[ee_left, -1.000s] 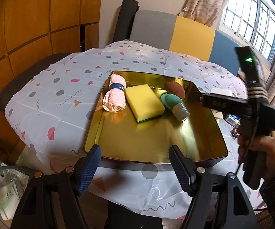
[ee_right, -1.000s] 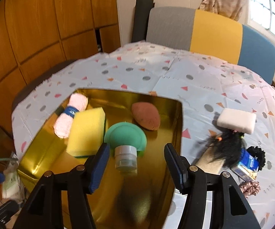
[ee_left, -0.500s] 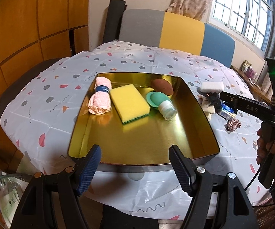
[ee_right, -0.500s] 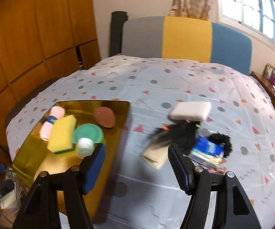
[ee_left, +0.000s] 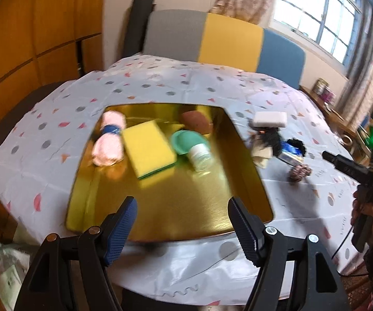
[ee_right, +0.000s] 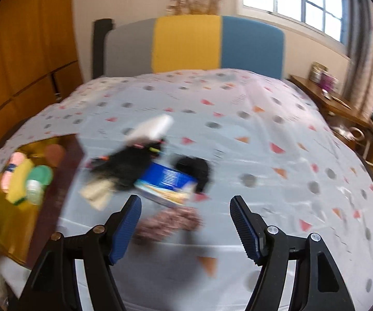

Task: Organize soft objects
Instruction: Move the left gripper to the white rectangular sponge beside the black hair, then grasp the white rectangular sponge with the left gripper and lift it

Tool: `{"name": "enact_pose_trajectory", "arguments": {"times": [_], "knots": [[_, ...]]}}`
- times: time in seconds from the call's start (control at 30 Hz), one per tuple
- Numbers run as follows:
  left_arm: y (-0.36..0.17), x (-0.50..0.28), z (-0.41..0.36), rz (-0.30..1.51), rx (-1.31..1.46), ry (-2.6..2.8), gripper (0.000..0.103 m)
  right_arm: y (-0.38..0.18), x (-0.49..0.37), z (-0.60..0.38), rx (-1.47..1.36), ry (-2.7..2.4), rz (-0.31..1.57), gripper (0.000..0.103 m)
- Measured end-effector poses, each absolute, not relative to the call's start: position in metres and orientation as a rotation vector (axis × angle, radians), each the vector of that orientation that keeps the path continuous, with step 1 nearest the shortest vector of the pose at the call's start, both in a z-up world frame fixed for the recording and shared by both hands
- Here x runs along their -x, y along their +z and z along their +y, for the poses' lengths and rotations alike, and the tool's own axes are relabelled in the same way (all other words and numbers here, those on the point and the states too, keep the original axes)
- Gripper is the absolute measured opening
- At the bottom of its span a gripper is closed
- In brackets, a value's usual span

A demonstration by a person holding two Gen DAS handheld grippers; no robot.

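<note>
A gold tray (ee_left: 176, 202) holds a pink rolled towel (ee_left: 108, 142), a yellow sponge (ee_left: 147, 150), a green silicone bottle (ee_left: 190, 145) and a brown puff (ee_left: 195, 121). Right of it on the table lie a white sponge (ee_right: 151, 128), a black furry item (ee_right: 129, 165), a blue packet (ee_right: 167, 184), a black scrunchie (ee_right: 195, 171) and a pinkish scrunchie (ee_right: 170, 223). My left gripper (ee_left: 182, 230) is open and empty over the tray's near edge. My right gripper (ee_right: 185, 229) is open and empty just above the pinkish scrunchie.
The table wears a white cloth with coloured spots (ee_right: 264, 134). A grey, yellow and blue chair back (ee_left: 222, 39) stands behind it. A wooden side table (ee_right: 339, 106) with tins is at the right. Wooden panels line the left wall.
My right gripper swung right, away from the tray, and now faces the loose pile with the pinkish scrunchie between its fingers. My left gripper shifted slightly; both views are blurred by motion.
</note>
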State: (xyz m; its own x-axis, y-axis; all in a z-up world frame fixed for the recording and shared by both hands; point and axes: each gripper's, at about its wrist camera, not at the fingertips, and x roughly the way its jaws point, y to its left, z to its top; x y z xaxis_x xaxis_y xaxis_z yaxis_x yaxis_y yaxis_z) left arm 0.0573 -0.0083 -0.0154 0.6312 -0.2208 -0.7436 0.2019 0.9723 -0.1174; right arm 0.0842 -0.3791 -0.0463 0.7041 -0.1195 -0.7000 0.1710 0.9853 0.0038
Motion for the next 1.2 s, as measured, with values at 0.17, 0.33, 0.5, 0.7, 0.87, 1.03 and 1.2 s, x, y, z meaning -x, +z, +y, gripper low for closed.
{"name": "enact_pose_trajectory", "arguments": {"times": [0.17,0.33,0.5,0.7,0.87,1.03,1.2], "knots": [[-0.008,-0.067,-0.044,0.847,-0.046,-0.306,0.073,-0.071,-0.072,-0.423,-0.154,-0.225,0.806,0.072],[-0.001,-0.082,-0.087,0.849,-0.104,-0.379,0.073,-0.072,-0.072,-0.444,-0.273,-0.245,0.792,0.072],[0.012,-0.109,-0.132,0.841,-0.109,-0.439,0.073,-0.066,-0.068,-0.448,-0.352,-0.243,0.767,0.076],[0.013,-0.157,-0.193,0.900,-0.057,-0.492,0.075,-0.058,-0.066,-0.454,-0.404,-0.247,0.746,0.078],[-0.003,-0.203,-0.235,0.978,0.012,-0.511,0.075,-0.056,-0.063,-0.464,-0.477,-0.247,0.740,0.079],[-0.021,-0.257,-0.256,1.110,0.173,-0.507,0.084,-0.056,-0.063,-0.470,-0.540,-0.228,0.742,0.079],[-0.045,-0.310,-0.266,1.219,0.236,-0.425,0.089,-0.057,-0.066,-0.466,-0.548,-0.197,0.760,0.080]]}}
